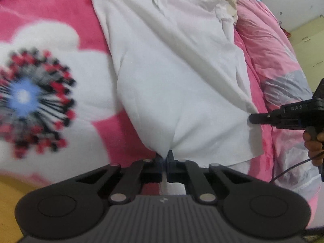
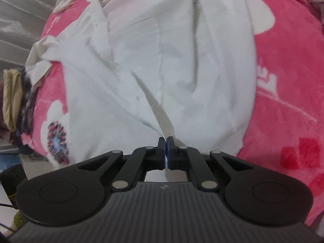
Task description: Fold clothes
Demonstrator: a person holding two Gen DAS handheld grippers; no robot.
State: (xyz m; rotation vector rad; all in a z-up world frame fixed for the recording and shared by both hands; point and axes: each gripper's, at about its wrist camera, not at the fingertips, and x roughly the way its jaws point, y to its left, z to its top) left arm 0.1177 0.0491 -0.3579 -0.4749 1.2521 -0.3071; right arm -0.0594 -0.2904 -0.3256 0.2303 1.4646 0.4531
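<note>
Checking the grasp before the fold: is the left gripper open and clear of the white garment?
No, the left gripper is shut, pinching a bunched edge of the white garment.

White garment, rumpled, spread on bed, near edge pinched up.

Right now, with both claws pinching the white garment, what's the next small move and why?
Probably lift both claws together and carry the edge up over the garment. The left claw and the right claw are each shut on the near edge of the white cotton garment, which lies on the pink flowered blanket.
</note>
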